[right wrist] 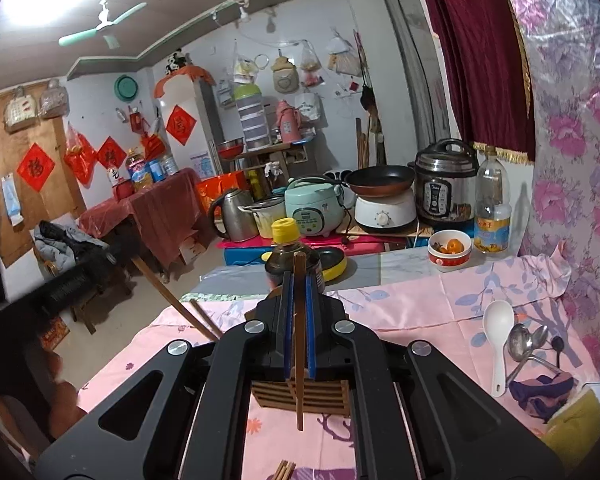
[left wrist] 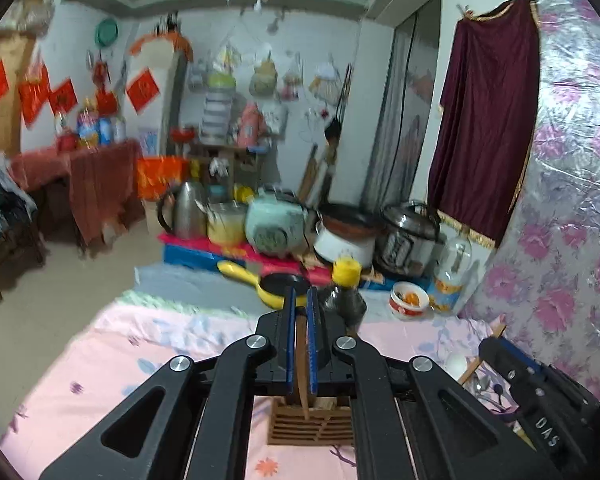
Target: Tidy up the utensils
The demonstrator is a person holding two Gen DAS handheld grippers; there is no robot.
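My left gripper (left wrist: 300,300) is clamped tight on one brown chopstick (left wrist: 302,360), which runs down between the blue pads with its lower end at the slatted wooden holder (left wrist: 310,426) just below. My right gripper (right wrist: 300,284) is pinched the same way on a second chopstick (right wrist: 299,340), which pokes up past the fingertips and hangs down in front of the same holder (right wrist: 300,396). Neither stick looks dropped in yet; I judge both are poised above or just at the holder, not seated.

Further out on the pink cloth (right wrist: 400,304), to my right, a white rice spoon (right wrist: 497,332) lies flat, and just beside it a few metal spoons (right wrist: 524,340) rest in a loose heap, touching one another. More chopstick ends (right wrist: 284,470) show at the bottom edge of the right view, near me. Two long sticks (right wrist: 180,304) slant in from the left; I cannot tell what carries them.

Beyond the cloth stand a dark bottle (right wrist: 290,256) with a yellow cap, a yellow pan (right wrist: 334,262) and a bowl (right wrist: 449,254).

So I am early: two chopsticks are in hand and close to home, while the spoons and the other chopsticks are still unsorted.
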